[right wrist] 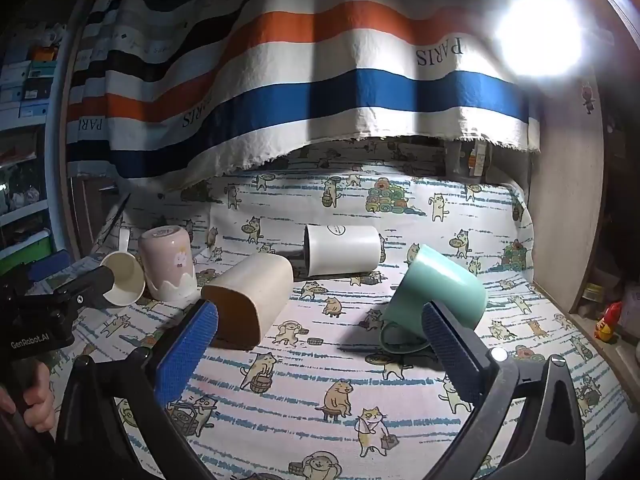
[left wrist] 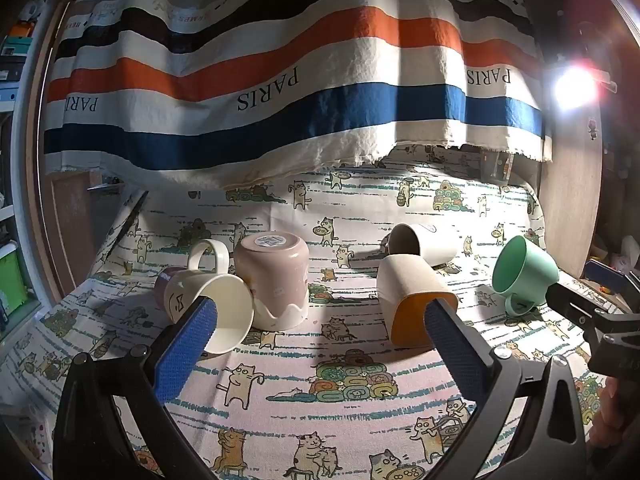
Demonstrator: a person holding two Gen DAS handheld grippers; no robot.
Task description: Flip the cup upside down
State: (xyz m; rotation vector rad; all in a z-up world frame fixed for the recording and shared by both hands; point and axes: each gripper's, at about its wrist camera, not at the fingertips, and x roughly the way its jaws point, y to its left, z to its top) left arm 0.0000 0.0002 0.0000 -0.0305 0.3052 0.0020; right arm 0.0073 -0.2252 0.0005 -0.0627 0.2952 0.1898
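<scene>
Several cups are on the cat-print cloth [left wrist: 320, 408]. A pink cup [left wrist: 274, 280] stands upside down; it also shows in the right wrist view [right wrist: 168, 264]. A cream mug [left wrist: 216, 308] lies on its side next to it. A beige cup with orange inside [left wrist: 412, 300] lies on its side, as does a white cup [left wrist: 424, 242]. A green mug [left wrist: 524, 270] lies tilted on its handle [right wrist: 436, 292]. My left gripper [left wrist: 320, 340] is open and empty, short of the cups. My right gripper [right wrist: 320, 340] is open and empty, in front of the green mug.
A striped "PARIS" cloth [left wrist: 280, 92] hangs over the back. A wooden panel [left wrist: 572, 200] bounds the right side and a bright lamp [right wrist: 540, 32] glares there. Shelves with boxes [right wrist: 28, 80] stand at the left. A small red figure [right wrist: 608, 320] sits beyond the right edge.
</scene>
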